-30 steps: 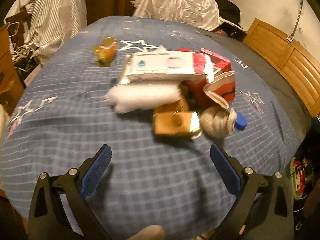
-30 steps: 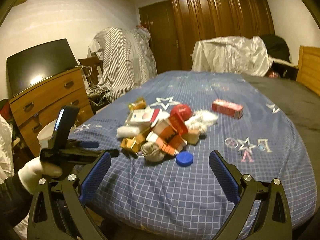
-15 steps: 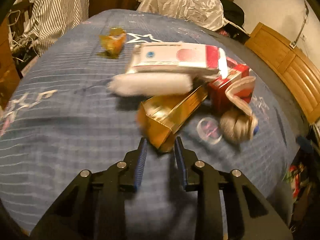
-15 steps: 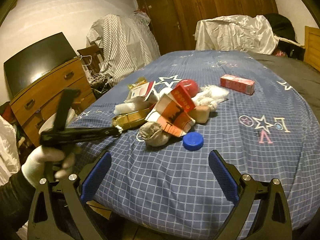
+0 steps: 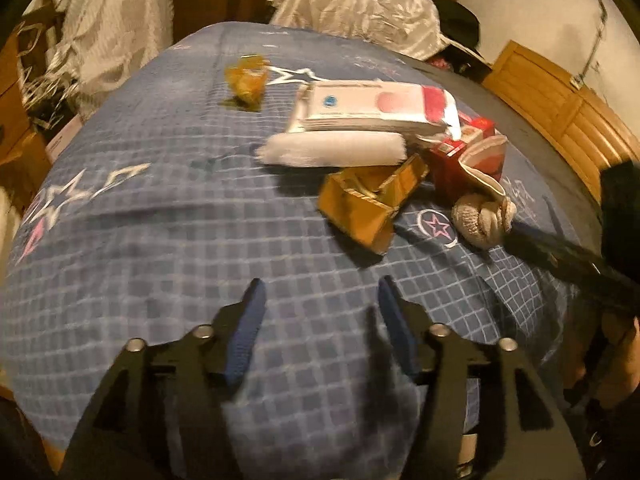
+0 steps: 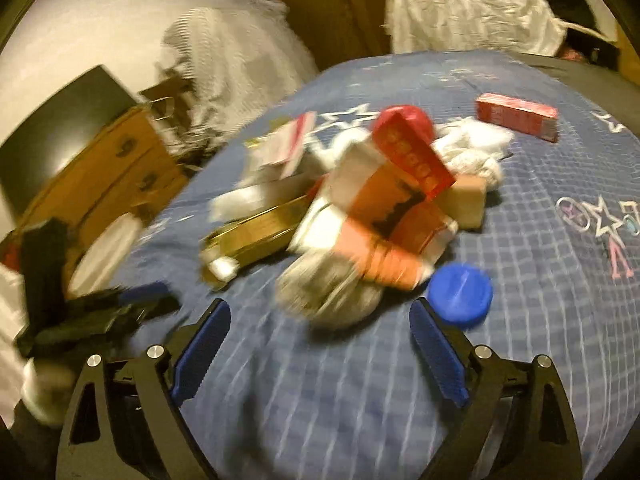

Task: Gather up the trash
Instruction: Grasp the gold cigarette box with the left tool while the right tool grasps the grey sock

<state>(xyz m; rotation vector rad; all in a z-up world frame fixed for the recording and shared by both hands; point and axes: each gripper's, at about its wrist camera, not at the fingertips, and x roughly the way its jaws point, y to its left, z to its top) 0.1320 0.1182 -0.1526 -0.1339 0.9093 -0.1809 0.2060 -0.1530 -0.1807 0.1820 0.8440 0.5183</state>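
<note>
A pile of trash lies on the blue checked bedspread (image 5: 160, 220): a white and red packet (image 5: 372, 108), a white roll (image 5: 332, 150), a gold box (image 5: 368, 208), red cartons (image 5: 456, 164) and a beige crumpled wad (image 5: 480, 216). My left gripper (image 5: 320, 284) hovers just short of the gold box, jaws opening, nothing between them. My right gripper (image 6: 320, 308) is open wide and closing, and the grey-beige wad (image 6: 328, 292) sits at its fingertips, untouched. A blue cap (image 6: 460, 294) lies by the right fingertip (image 6: 420, 312). The left gripper (image 6: 100, 312) shows blurred at the left.
A yellow wrapper (image 5: 248, 80) and a red box (image 6: 516, 116) lie apart from the pile. A wooden dresser (image 6: 112, 172) with a dark screen stands left of the bed, a wooden headboard (image 5: 560, 120) at the right. Covered furniture stands behind the bed.
The left jaws closed near the gold box's end, then parted again; the box turned and lies nearer. The right gripper dropped and came in close to the pile's wad.
</note>
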